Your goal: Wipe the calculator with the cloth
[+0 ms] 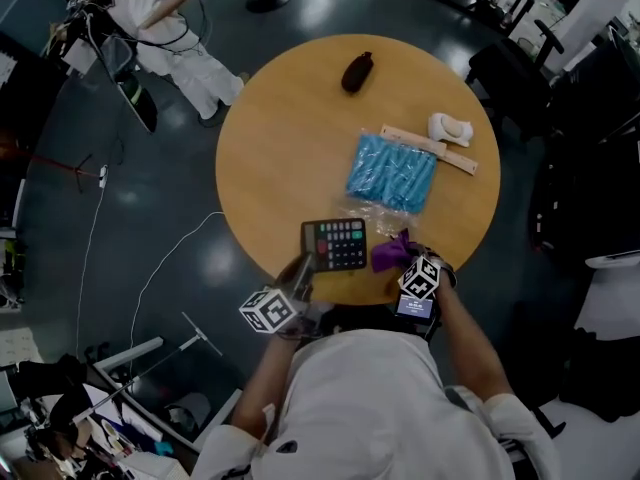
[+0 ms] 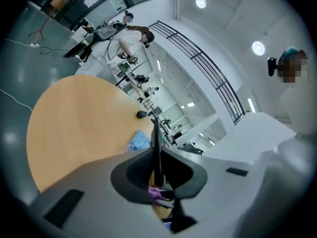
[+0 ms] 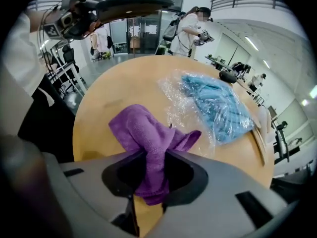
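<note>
Wiping target: calculator [image 1: 335, 244], raised at the near edge of the round worktop [image 1: 290, 118], with its keypad face turned up. Its longer side appears to run left to right in the head view.
Calculator hold: left gripper [image 1: 302, 270], fingers closed on the calculator's near left corner. In the left gripper view the body shows edge-on as a thin dark blade between them.
Cloth: purple cloth [image 3: 143, 130], just beside the calculator's right edge. Whether they touch cannot be told.
Cloth hold: right gripper [image 3: 154, 155], fingers pinched on a fold of the cloth and pointing steeply down, with loose ends standing out beyond the tips.
Deciding relation: the keypad lies to the left of the cloth-bearing fingers. The next stroke is judged to be a short sweep leftward along that longer side.
Surroundings: bagged blue textile [image 1: 392, 173], farther out on the worktop and well apart from both grippers.
</note>
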Tool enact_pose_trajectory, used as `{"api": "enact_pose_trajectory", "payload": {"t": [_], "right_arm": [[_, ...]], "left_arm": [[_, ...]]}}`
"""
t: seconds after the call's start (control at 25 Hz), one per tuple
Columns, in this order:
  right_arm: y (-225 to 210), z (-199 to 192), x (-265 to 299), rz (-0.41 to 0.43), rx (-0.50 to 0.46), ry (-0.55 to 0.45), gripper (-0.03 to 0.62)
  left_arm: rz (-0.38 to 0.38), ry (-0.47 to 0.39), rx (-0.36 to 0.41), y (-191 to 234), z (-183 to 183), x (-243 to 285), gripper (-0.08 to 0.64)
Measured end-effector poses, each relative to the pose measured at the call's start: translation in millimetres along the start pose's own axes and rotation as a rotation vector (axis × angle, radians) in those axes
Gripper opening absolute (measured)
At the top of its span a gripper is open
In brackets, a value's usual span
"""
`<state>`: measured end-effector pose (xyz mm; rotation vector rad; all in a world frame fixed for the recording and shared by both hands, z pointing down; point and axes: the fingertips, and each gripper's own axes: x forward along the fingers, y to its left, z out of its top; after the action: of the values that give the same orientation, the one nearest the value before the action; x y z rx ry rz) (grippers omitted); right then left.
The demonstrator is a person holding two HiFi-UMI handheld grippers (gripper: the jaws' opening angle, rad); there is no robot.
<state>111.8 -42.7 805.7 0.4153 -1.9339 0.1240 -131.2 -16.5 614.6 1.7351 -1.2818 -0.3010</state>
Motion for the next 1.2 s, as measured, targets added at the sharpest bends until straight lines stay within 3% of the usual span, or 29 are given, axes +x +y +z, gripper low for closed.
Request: {"api": "enact_pose_trajectory", "payload": {"t": [0.24, 0.44, 0.56, 0.72, 0.92, 1.2], "right_arm": [[-5, 17, -36, -0.043, 0.11, -0.111, 0.091], [-36, 44, -124, -0.19, 0.292, -0.311, 0.087], [-49, 84, -189, -0.252, 0.337, -0.442, 0.087], [-47, 165, -240, -0.252, 0.282, -0.555, 0.087], [-42, 226, -237, -0.241, 0.21, -0.536, 0.087], [-30, 237, -209, -0.261, 0.105, -0.415, 0.087]], "left_arm": [[-0.016, -0.024, -0.016, -5, -2, -1, 0.049], [-0.035, -0.044, -0.004, -18, 5, 0, 0.049], [-0.038, -0.042, 0.031, -27, 9, 3, 0.049], [-0.044, -0.018, 0.111, -47, 10, 10, 0.049], [-0.066, -0.011, 0.175, -70, 8, 20, 0.049], [-0.106, -0.024, 0.195, -89, 12, 26, 0.049]]}}
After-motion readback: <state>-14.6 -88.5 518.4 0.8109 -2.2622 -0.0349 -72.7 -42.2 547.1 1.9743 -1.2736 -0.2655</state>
